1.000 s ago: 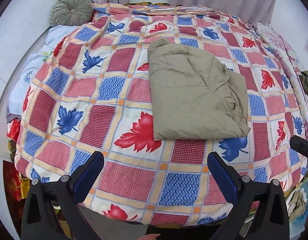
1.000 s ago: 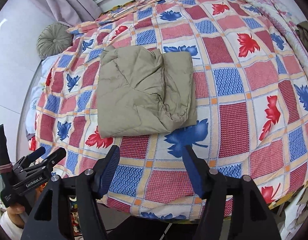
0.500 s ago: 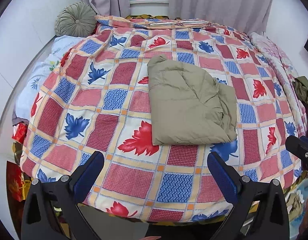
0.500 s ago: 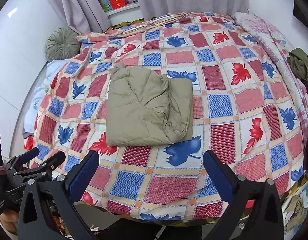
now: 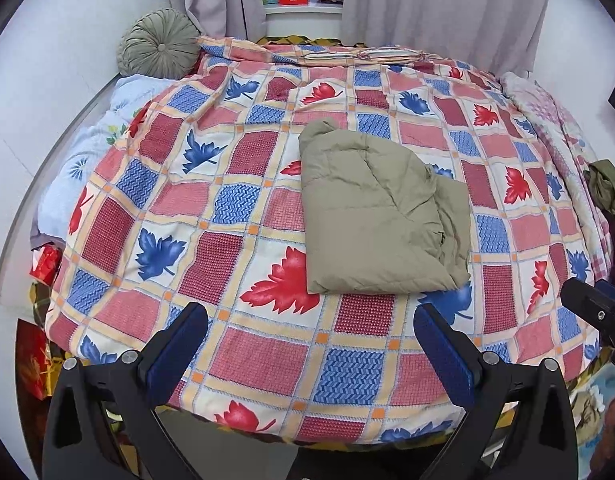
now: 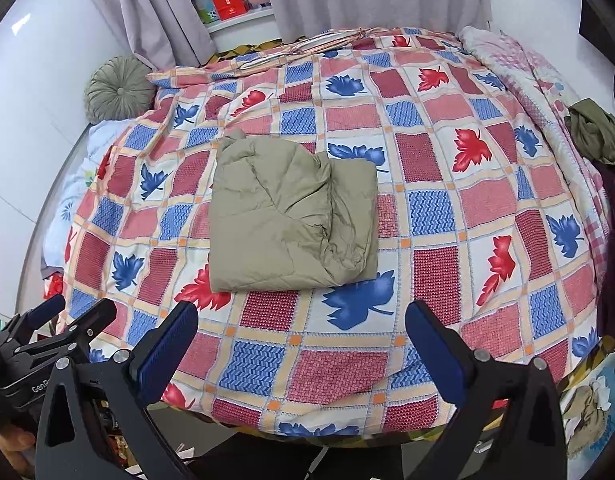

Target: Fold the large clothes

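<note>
Lying folded in the middle of the bed (image 5: 243, 344), the jacket (image 5: 371, 216) looks soft, puffy and light. Both the left gripper (image 5: 307, 344) and right gripper (image 6: 301, 336) are wide apart, holding nothing. Pinching a thick folded edge should hold best.

A bed (image 5: 243, 364) under a checked maple-leaf quilt (image 5: 235, 208) fills the room. Behind its far edge hang pale grey curtains (image 5: 439, 4), parted over a white sill (image 5: 303, 10). White walls (image 5: 55, 92) flank the bed; a round green cushion (image 5: 159, 43) sits at its far left corner.
</note>
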